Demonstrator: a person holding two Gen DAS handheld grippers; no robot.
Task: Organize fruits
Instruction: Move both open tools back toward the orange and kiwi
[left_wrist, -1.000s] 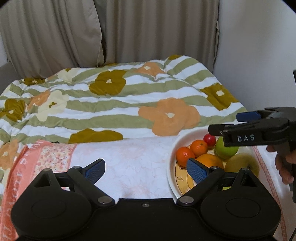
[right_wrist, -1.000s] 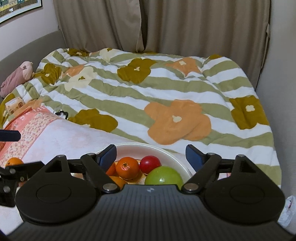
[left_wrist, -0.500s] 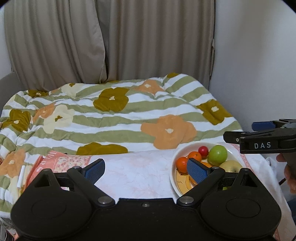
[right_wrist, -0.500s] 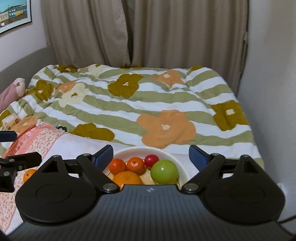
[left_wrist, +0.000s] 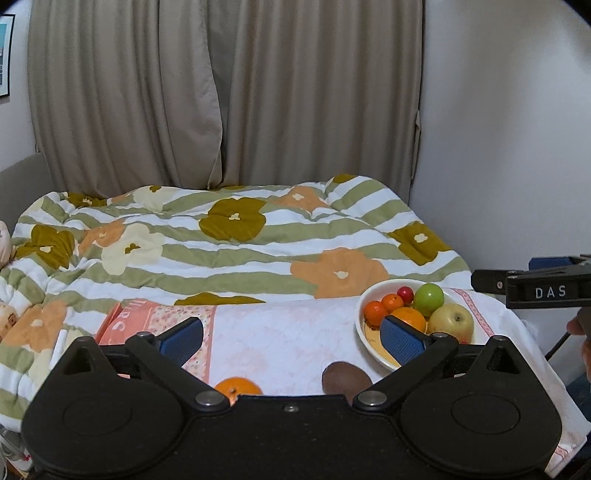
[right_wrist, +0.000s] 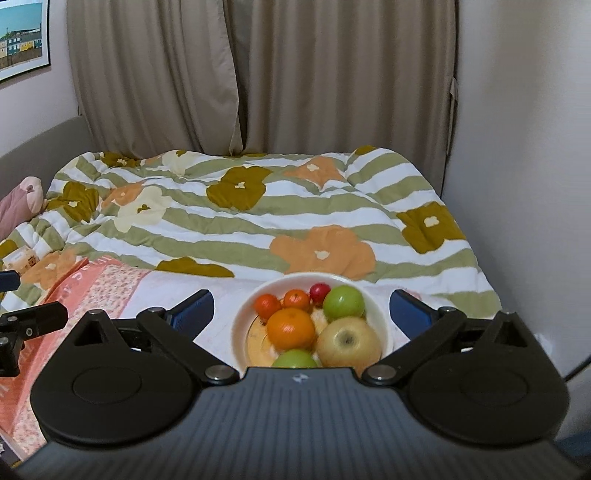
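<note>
A: White ceramic, that bowl (right_wrist: 378, 314) — it sits at the right end of the pale cloth (left_wrist: 280, 332) over the bed, and most of the fruit is already in it: two small tangerines, a red fruit, a green apple (right_wrist: 344, 302), a yellow apple (right_wrist: 347, 341), a large orange (right_wrist: 291, 328) and another green one at the near rim.

B: And what remains outside?

A: A loose orange (left_wrist: 238, 388) and a brown kiwi (left_wrist: 345, 376), both on the cloth close beneath the left gripper (left_wrist: 291, 338), well apart from the bowl.

B: The tools?

A: Both released. The left gripper's jaws have just been opening and stand wide with nothing between them; the right gripper (right_wrist: 301, 308) has done the same, its blue pads (right_wrist: 194, 308) spread either side of the bowl with nothing held.

B: So where might it go wrong?

A: The bedding is soft. A round orange nudged by one pad rather than caught between both would likely roll toward the flowered quilt (left_wrist: 229, 236). The kiwi looks soft-skinned, so a hard squeeze could bruise it.

B: And the bowl itself?

A: It is heaped — another fruit set on top might slide off or push a tangerine over the rim. It also stands near the cloth's right edge, so a bump from either tool could tip it.
</note>
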